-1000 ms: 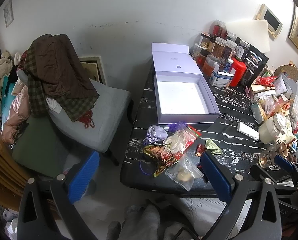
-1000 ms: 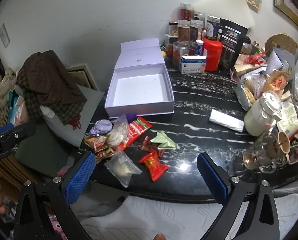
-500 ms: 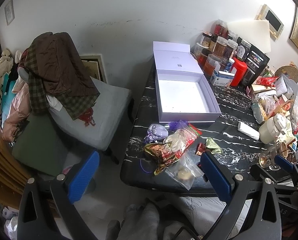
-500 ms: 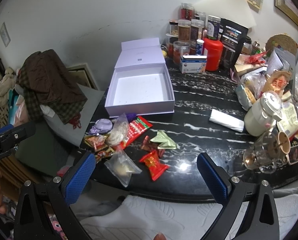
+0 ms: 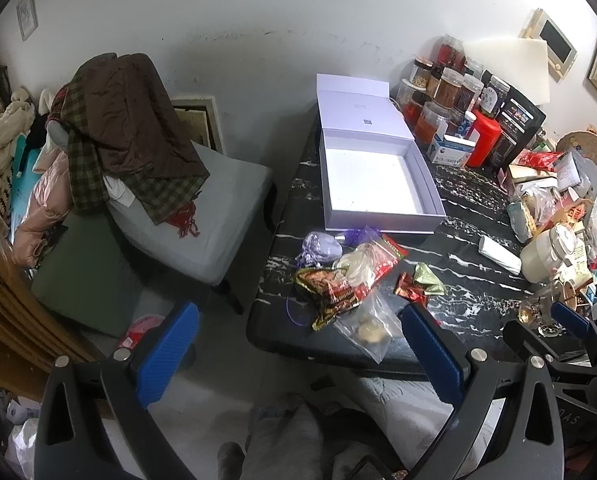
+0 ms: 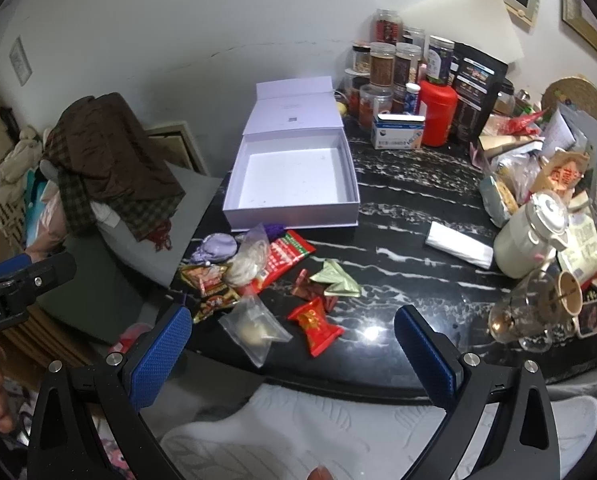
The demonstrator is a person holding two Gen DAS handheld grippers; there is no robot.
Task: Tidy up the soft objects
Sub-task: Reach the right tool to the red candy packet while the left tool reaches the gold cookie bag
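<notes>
An open, empty lilac box (image 5: 374,184) (image 6: 298,178) sits on the black marble table (image 6: 402,216). In front of it lies a pile of soft packets: a purple pouch (image 5: 321,245) (image 6: 215,248), a red and green snack bag (image 5: 380,258) (image 6: 284,258), a dark snack packet (image 5: 330,292) (image 6: 208,284), a clear zip bag (image 5: 368,330) (image 6: 254,326), a red packet (image 6: 316,322) and a pale green packet (image 5: 428,278) (image 6: 336,280). My left gripper (image 5: 298,356) and right gripper (image 6: 292,352) are both open and empty, held off the table's near edge.
Jars, a red canister (image 6: 438,114) and bags crowd the back right. A cream pot (image 6: 532,234), a glass jug (image 6: 526,316) and a white wrapped roll (image 6: 458,246) stand at the right. A chair with piled clothes (image 5: 126,136) stands left of the table.
The left wrist view has shifted slightly; the table and chair sit a little further right. Nothing on the table has moved. The right view is unchanged.
</notes>
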